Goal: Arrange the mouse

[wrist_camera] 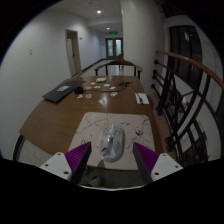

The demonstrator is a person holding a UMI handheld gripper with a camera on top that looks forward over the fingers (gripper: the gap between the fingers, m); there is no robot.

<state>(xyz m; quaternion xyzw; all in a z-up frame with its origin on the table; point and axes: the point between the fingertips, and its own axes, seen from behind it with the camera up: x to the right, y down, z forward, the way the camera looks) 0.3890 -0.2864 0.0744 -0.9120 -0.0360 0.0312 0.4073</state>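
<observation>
A grey and white mouse [111,142] lies on a pale marbled mouse mat [95,127] on the wooden table [60,115]. My gripper [112,162] is open, its purple pads wide apart. The left finger [76,157] and the right finger [147,157] flank the near end of the mouse. There is a clear gap at each side. The mouse rests on the mat, between the fingertips and just ahead of them.
A dark laptop [57,92] lies at the table's far left. Small items and papers [100,90] sit in the middle, and a white object [142,98] lies further right. Black chairs [188,95] line the right side. A door [72,50] is in the back wall.
</observation>
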